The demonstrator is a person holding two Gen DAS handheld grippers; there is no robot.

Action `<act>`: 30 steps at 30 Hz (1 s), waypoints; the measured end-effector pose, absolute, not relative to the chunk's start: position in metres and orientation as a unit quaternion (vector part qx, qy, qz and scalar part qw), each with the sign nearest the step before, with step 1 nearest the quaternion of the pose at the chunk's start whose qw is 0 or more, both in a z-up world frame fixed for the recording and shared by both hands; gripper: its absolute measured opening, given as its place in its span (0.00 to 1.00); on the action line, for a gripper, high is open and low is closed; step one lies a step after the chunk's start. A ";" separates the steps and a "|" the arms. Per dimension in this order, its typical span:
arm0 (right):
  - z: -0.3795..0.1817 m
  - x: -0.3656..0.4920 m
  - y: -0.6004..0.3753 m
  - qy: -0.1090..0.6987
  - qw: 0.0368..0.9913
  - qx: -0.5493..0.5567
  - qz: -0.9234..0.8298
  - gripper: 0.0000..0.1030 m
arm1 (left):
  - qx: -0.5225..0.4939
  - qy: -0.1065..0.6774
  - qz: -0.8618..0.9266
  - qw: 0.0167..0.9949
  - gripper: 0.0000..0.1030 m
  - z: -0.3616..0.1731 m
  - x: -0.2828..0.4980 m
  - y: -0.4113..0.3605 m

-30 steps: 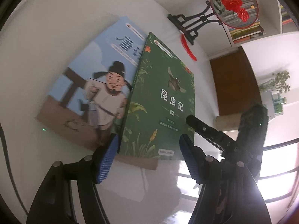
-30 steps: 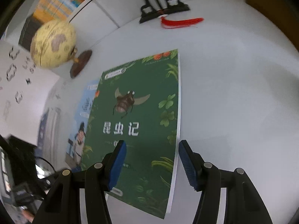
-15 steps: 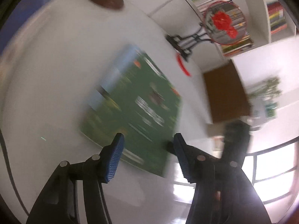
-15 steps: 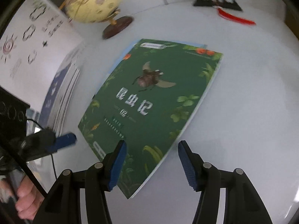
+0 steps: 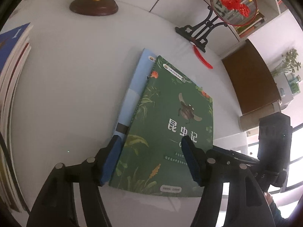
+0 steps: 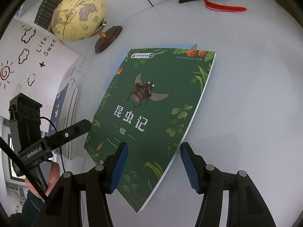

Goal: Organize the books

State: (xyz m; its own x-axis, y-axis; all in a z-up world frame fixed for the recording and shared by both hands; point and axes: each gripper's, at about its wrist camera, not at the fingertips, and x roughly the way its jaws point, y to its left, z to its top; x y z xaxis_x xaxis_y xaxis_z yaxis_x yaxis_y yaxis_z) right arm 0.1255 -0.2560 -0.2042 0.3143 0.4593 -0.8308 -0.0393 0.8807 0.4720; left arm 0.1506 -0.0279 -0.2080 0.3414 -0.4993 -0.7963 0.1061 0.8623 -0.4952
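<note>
Tabletop: white, glossy; globe, bookshelves behind.
Green book: beetle cover, lying atop blue book.
Left hand-held gripper: jaws just widened, empty.
Right hand-held gripper: parted, gripping nothing.

The green book says "昆虫记" and "02". The wall says "Life" and "Swee". The left tool says "GenRobot.AI". A blue book shows "1".

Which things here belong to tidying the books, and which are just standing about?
Job: green book; light blue book beneath it; book stack.
Standing about: globe; fan stand; red tassel.
</note>
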 end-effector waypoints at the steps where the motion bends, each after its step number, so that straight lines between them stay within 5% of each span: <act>1: -0.205 0.127 -0.257 0.564 0.788 0.190 0.158 0.55 | -0.175 0.540 -0.188 0.802 0.62 -0.208 0.150 -0.030; 7: -0.204 0.129 -0.256 0.564 0.789 0.188 0.156 0.56 | -0.121 0.536 -0.183 0.815 0.62 -0.207 0.144 -0.046; 15: -0.203 0.135 -0.271 0.550 0.804 0.179 0.140 0.58 | -0.369 0.522 -0.290 0.712 0.62 -0.211 0.122 -0.011; 18: -0.204 0.137 -0.275 0.546 0.803 0.187 0.149 0.58 | -0.430 0.522 -0.312 0.667 0.54 -0.226 0.119 -0.024; 23: -0.203 0.139 -0.261 0.549 0.802 0.167 0.165 0.58 | -0.389 0.557 -0.257 0.687 0.07 -0.239 0.116 -0.048; 30: -0.213 0.132 -0.285 0.575 0.751 0.266 0.184 0.58 | -0.498 0.550 -0.258 0.619 0.06 -0.245 0.115 -0.035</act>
